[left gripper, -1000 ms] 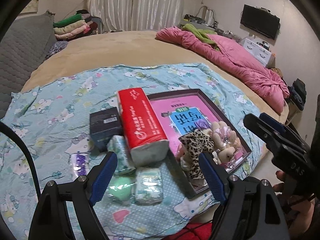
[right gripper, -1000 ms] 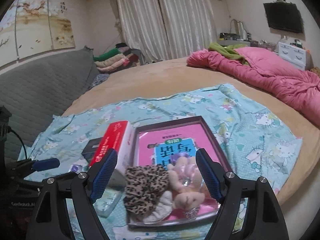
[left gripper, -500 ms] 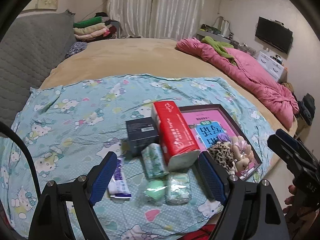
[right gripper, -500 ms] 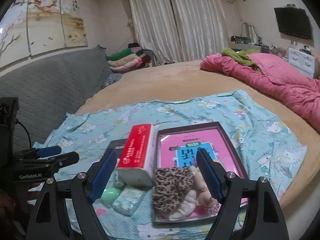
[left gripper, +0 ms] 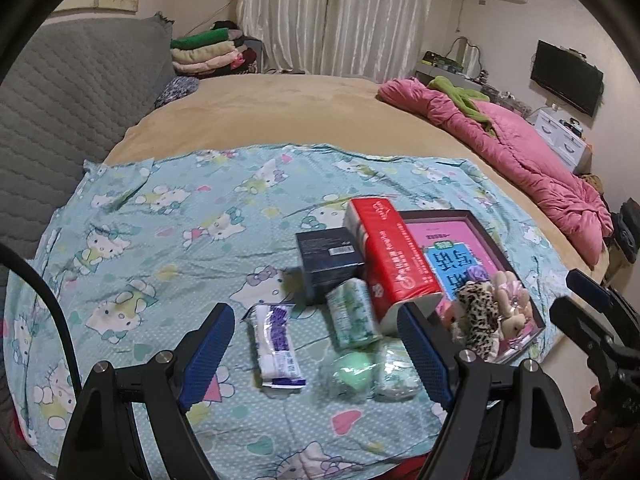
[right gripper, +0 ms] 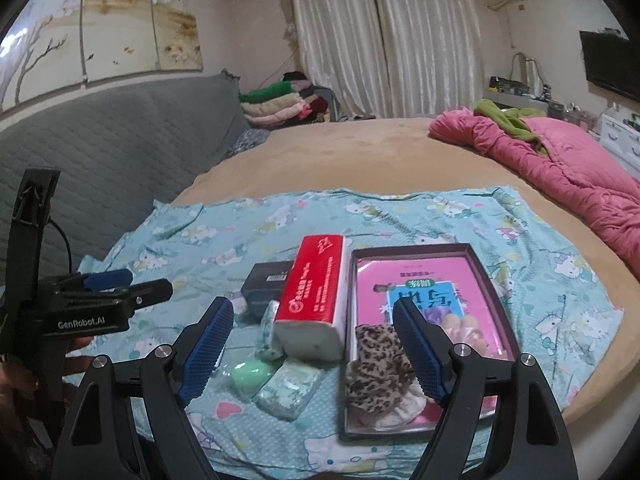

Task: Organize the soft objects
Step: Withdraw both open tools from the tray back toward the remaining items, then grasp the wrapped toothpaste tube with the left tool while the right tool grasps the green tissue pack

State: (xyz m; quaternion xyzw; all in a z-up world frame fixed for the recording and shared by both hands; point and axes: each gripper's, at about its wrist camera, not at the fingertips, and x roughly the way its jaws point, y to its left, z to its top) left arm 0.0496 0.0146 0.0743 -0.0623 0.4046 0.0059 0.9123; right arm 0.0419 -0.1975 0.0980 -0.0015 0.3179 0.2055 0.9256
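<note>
Both claws, left (left gripper: 316, 354) and right (right gripper: 314, 354), gape empty; tissue pack (right gripper: 314, 300) (crowded by packets) could topple if nudged.

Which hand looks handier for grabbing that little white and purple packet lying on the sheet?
Probably the left. The white and purple packet lies right between the open left gripper's fingers in its own view, while the right gripper, also open, faces the tissue pack and box.
</note>
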